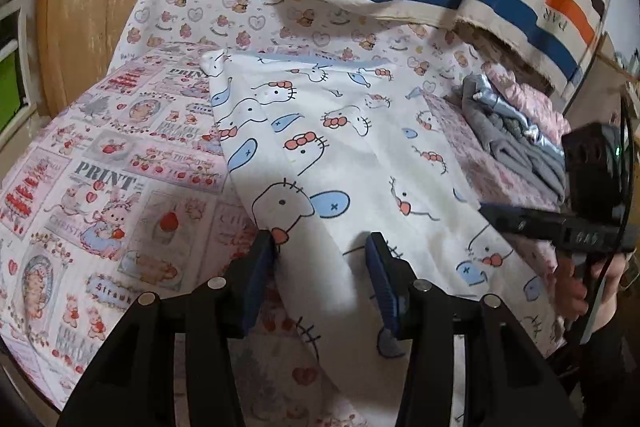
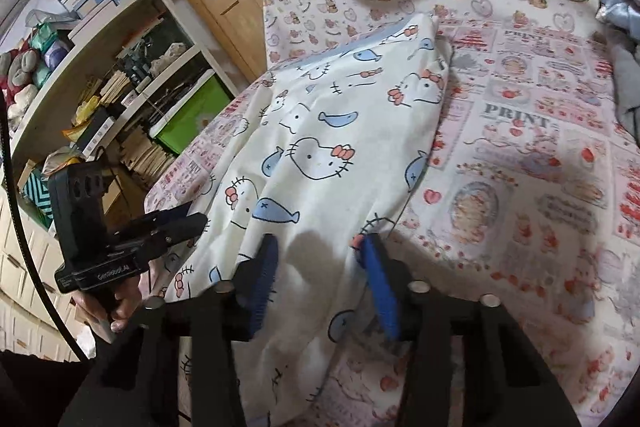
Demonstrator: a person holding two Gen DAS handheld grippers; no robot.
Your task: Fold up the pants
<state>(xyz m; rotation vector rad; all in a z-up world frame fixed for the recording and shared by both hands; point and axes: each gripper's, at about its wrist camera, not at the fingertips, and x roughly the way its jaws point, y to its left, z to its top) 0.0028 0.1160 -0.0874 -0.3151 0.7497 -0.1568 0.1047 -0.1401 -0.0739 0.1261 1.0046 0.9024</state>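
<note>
The pants (image 1: 340,163) are spread on the bed (image 1: 120,187), running from 6 toward 12 o'clock, and each gripper, left (image 1: 322,247) and right (image 2: 316,247), is held over the near end with fingers wide and nothing gripped. If only the top layer is pinched, or one side is lifted ahead of the other, the thin cloth is likely to skew or bunch. The clothes pile (image 1: 516,131) at 3 o'clock is shown best by the left view; the shelves (image 2: 120,87) at 9 o'clock are seen only in the right.
</note>
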